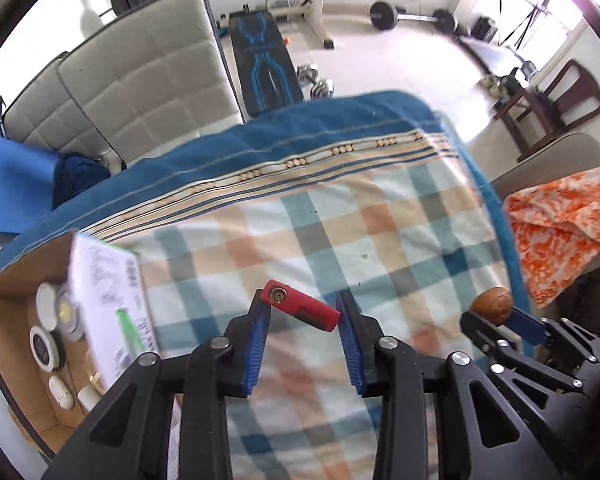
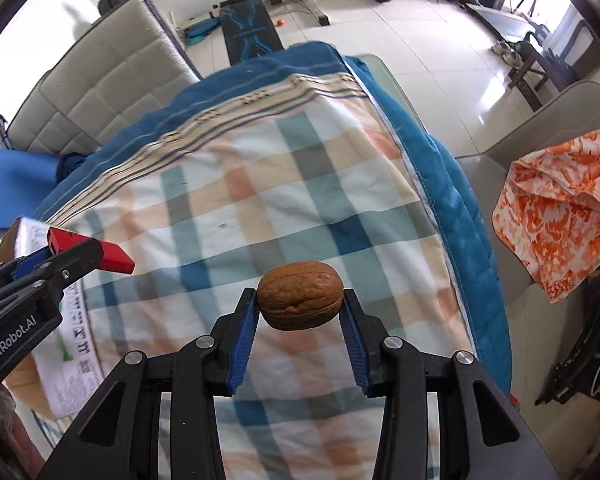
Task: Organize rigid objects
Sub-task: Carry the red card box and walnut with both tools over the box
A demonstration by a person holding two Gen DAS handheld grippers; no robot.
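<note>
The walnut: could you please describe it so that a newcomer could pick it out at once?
Start at the checked blanket over the table. Above its near end, the right gripper holds the walnut between blue pads. It is brown, rounded and wrinkled, unlike the red boxy lighter in the left gripper.

A home room doubling as a gym: barbell on pale floor tiles, weight bench, dumbbells, padded headboard, wooden chair by a bright window, checked cloth draped over the worktop's edges.
</note>
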